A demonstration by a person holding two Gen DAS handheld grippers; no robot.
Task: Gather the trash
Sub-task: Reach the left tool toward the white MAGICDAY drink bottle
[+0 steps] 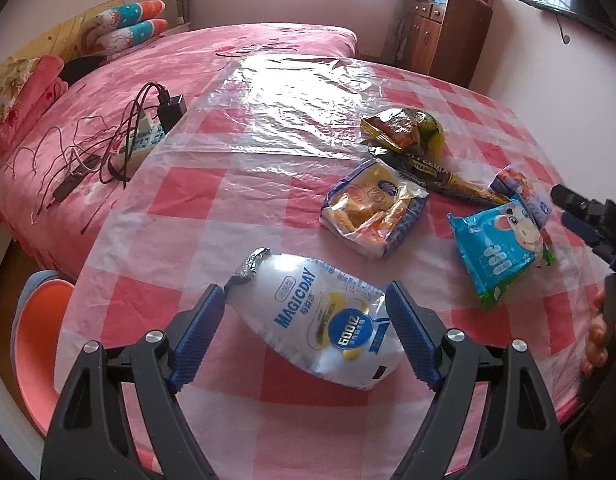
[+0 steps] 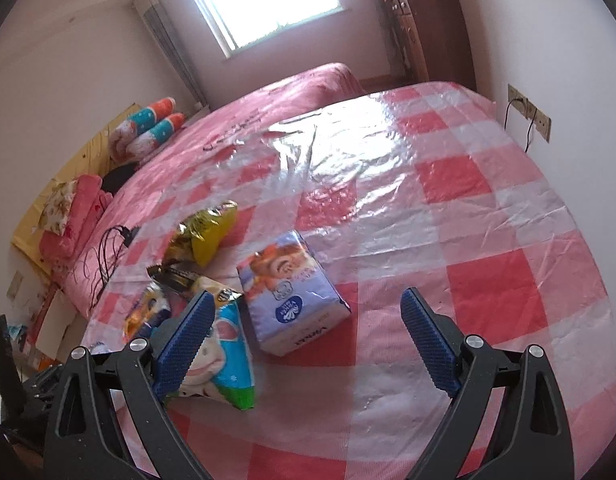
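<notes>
Crinkly foil-plastic wrappers — glossy checked tablecloth

Pink-and-white checks all across my desk cover, glossy under clear plastic. Centre bottom, a white pouch with blue lettering, a blue roundel and yellow spots. My left claw shows blue ribbed pads on black arms. At right, a turquoise packet with a cartoon cow and green edge. Upper left, a pink bedspread.
</notes>
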